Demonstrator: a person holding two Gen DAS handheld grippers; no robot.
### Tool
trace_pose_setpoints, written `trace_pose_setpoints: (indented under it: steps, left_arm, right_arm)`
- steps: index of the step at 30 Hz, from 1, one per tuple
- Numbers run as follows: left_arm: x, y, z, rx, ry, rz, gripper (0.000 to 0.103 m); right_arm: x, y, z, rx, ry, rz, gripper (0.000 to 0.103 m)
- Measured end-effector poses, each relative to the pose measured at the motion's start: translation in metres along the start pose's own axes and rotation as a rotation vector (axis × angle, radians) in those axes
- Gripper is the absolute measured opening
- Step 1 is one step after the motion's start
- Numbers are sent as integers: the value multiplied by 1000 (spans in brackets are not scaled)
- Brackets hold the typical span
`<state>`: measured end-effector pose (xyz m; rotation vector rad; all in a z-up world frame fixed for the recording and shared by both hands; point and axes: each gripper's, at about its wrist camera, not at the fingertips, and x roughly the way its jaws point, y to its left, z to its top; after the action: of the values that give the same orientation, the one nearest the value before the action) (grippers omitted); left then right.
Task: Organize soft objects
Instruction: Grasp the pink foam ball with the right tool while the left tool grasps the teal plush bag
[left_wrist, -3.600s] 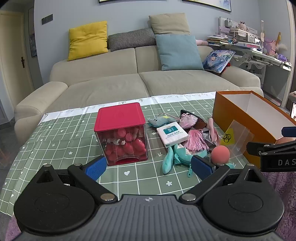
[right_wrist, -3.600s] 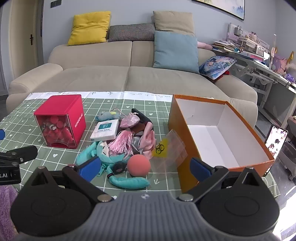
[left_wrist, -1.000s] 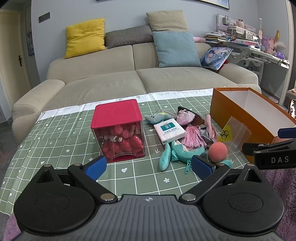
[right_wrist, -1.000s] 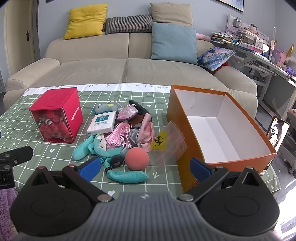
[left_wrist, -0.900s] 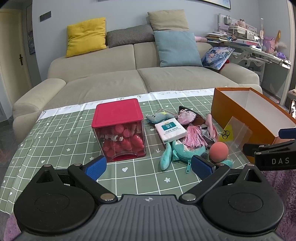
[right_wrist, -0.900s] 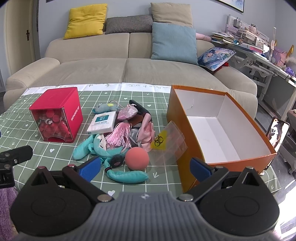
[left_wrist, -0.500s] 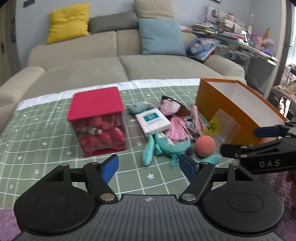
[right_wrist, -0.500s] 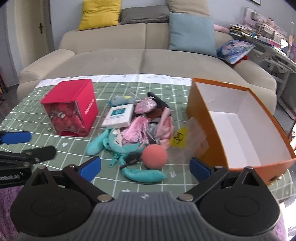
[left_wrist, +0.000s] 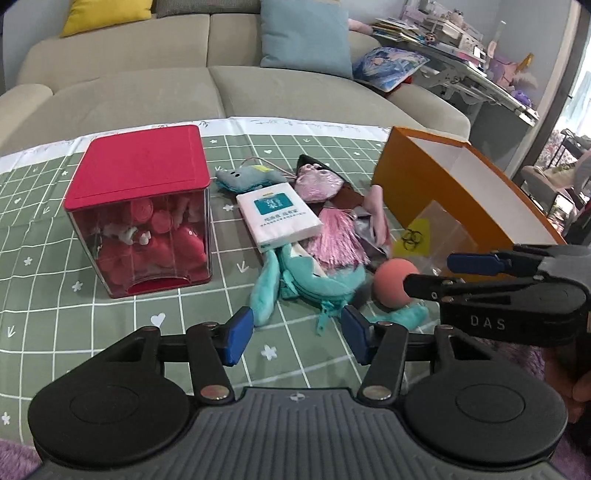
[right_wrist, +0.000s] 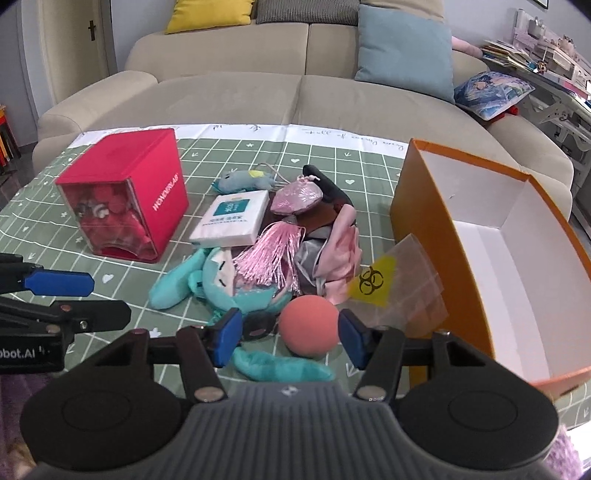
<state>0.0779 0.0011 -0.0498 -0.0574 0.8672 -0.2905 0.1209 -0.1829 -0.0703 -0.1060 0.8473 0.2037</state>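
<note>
A pile of soft things lies on the green checked cloth (left_wrist: 55, 295): a teal plush (left_wrist: 306, 277), a pink tassel (left_wrist: 336, 236), a white tissue pack (left_wrist: 277, 218), a pink pouch (right_wrist: 301, 195), a small grey-blue plush (left_wrist: 247, 177) and a coral ball (right_wrist: 308, 326). My left gripper (left_wrist: 297, 334) hovers before the teal plush with its jaws closing and nothing gripped. My right gripper (right_wrist: 290, 338) is over the coral ball, its jaws closing; the ball shows between the fingers and the pads stand apart from it. An orange box (right_wrist: 424, 214) stands open on the right.
A red-lidded clear box (left_wrist: 140, 206) of red toys stands left of the pile. A clear bag with a yellow label (right_wrist: 373, 282) leans on the orange box. A beige sofa (right_wrist: 295, 96) with cushions runs behind the table. A cluttered desk (left_wrist: 461, 55) is at far right.
Both grippers have come forward and tipped down toward the pile, which now looks larger. Both pairs of jaws have narrowed. The right gripper now frames the coral ball.
</note>
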Motion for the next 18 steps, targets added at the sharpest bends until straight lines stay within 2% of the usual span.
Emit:
trace_pose_setpoints:
  steps: [2,4,7,18]
  left_arm:
    - [8,4,3,-8,-1,-3,77]
    - [16,7,6,-21,-8,-8,81]
    - [28,10,10,-50,-9,-6,83]
    - [83,14,28,-145,39,2,87]
  right_arm:
    - [8,-2,1,1,4,-8,57]
    - [16,-4,2,8,17,-19,58]
    - [26,-8,2,16,33,-39,58]
    - [65,-13,4,50,114,-24,57]
